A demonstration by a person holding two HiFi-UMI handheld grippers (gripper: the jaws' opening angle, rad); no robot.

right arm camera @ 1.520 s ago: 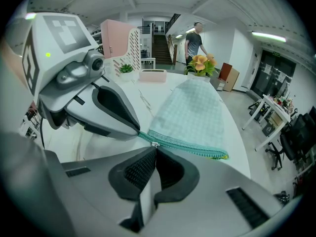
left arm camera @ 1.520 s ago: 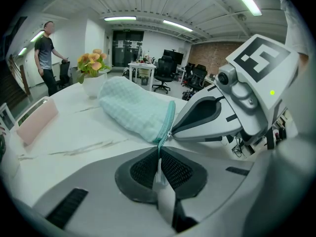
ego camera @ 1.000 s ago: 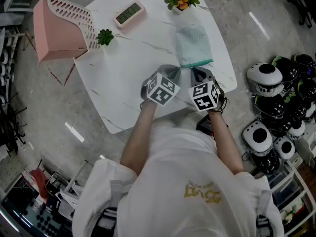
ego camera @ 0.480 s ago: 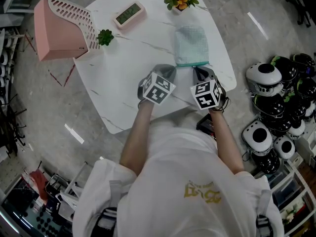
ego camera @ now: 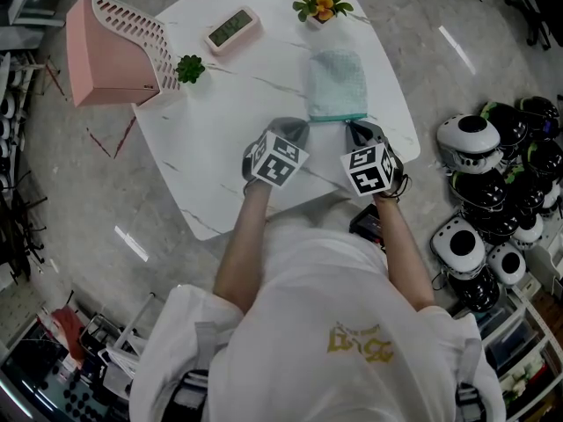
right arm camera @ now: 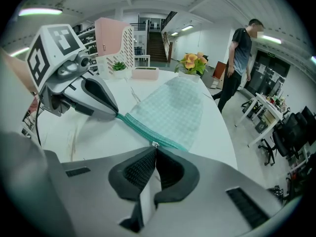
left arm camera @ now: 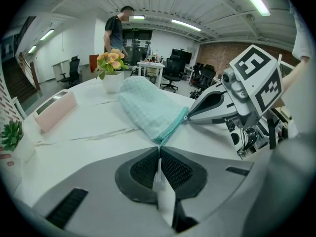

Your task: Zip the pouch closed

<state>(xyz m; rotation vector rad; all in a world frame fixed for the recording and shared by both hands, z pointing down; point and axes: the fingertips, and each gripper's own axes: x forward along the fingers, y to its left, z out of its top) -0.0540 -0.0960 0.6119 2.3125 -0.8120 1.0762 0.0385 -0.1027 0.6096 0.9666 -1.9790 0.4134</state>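
Mint checked pouch [ego camera: 338,82] flat by table's [ego camera: 220,148] right edge, left gripper [left arm camera: 159,151] pinching zip [left arm camera: 174,128] end, right gripper [right arm camera: 154,150] pinching pull [right arm camera: 155,144]

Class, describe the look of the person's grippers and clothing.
The left gripper and right gripper: grey shells, black textured pads, each with a cube of black-and-white square markers. Black cables on the right one. White short-sleeved T-shirt.

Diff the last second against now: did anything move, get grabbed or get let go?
The left gripper slid slightly left in the head view, widening its gap to the right gripper. The pouch shifted left with it, and its zipper edge now lies straighter. Nothing was grabbed or released: both grippers stay shut on that edge's ends. The pink basket and the clock did not move.
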